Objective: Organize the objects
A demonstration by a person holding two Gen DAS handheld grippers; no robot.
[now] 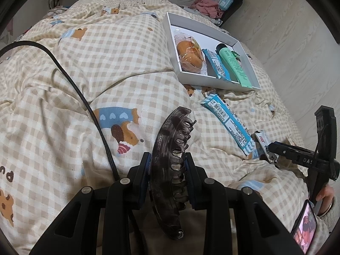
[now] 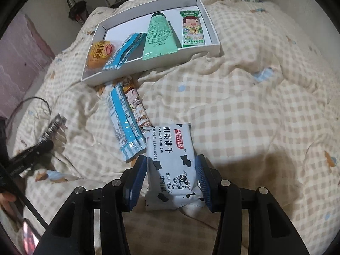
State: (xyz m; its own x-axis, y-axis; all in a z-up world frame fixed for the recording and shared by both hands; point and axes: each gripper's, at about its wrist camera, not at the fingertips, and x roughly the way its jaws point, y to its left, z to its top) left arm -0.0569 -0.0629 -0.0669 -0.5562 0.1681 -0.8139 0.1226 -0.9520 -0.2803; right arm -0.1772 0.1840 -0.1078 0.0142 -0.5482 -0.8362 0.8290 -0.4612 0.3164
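My left gripper (image 1: 167,157) is shut on a dark brown hair claw clip (image 1: 167,131), held upright over the checked bedding. In the right wrist view a cow-print milk biscuit packet (image 2: 172,170) lies on the bedding between the fingers of my right gripper (image 2: 171,159). A gap shows at the left pad, so that gripper stands open. A long blue wafer packet (image 2: 123,125) lies just beyond it, on top of a brown candy packet (image 2: 138,110). Farther off is a white box (image 2: 148,63) holding a wrapped bun (image 2: 99,53), a blue packet, a green tube (image 2: 157,34) and a green candy packet (image 2: 192,29).
A black cable (image 1: 85,97) runs across the rumpled bedding on the left. A lit phone (image 1: 303,229) and a person's hand (image 1: 325,195) sit at the lower right. The bed ends at a pale wood floor on the right, with clothes heaped beyond.
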